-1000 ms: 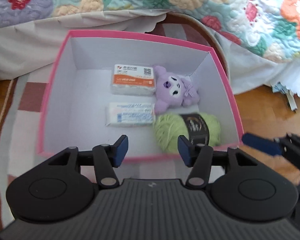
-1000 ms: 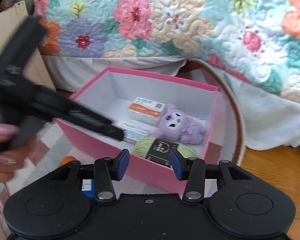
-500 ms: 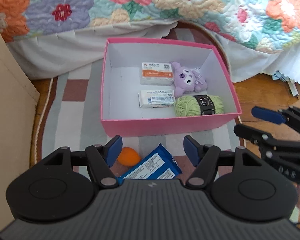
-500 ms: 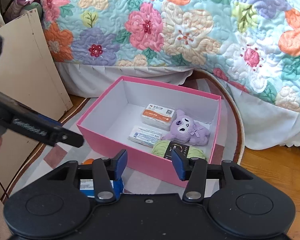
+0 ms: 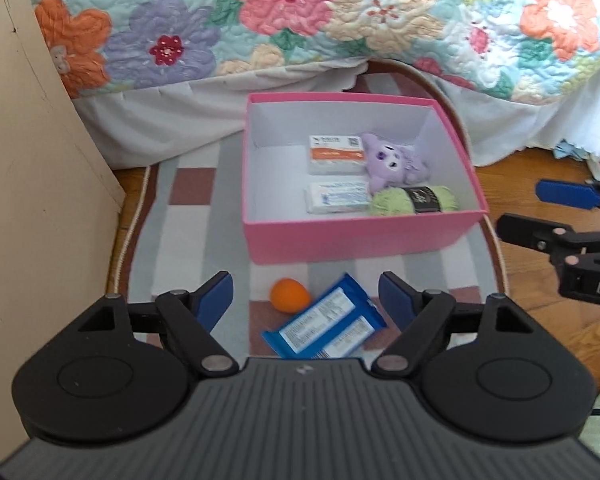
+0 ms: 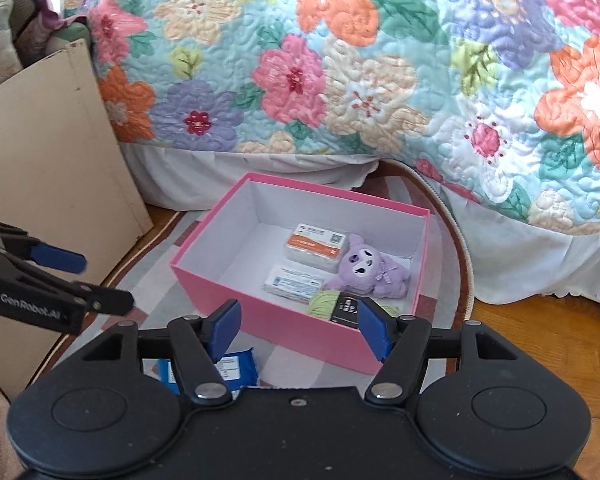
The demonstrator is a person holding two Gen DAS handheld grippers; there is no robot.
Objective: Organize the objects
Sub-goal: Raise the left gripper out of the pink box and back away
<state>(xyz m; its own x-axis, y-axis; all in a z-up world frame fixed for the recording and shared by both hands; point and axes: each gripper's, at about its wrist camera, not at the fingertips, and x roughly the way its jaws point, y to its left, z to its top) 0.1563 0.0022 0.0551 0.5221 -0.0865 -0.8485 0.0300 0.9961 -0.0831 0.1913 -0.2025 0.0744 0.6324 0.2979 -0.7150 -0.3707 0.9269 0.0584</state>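
Here, pink box [image 5: 360, 240] on striped rug [image 5: 188, 240] holds 2 packs, purple plush [image 5: 392, 160], green yarn [image 5: 412, 200]. Orange ball [image 5: 290, 295] and blue packet [image 5: 326, 328] lie before it. Left gripper [image 5: 306, 294], marked "GenRobot.AI", spread, empty; right gripper [image 6: 298, 330] likewise.

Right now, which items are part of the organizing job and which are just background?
Job: pink cardboard box; blue snack packet and orange ball, both on the rug outside it.
Background: floral quilt, striped rug, beige board.

left wrist: above, facing bed — right wrist: farther right, angled | shared: pink box [image 5: 364, 240] [image 6: 300, 332]
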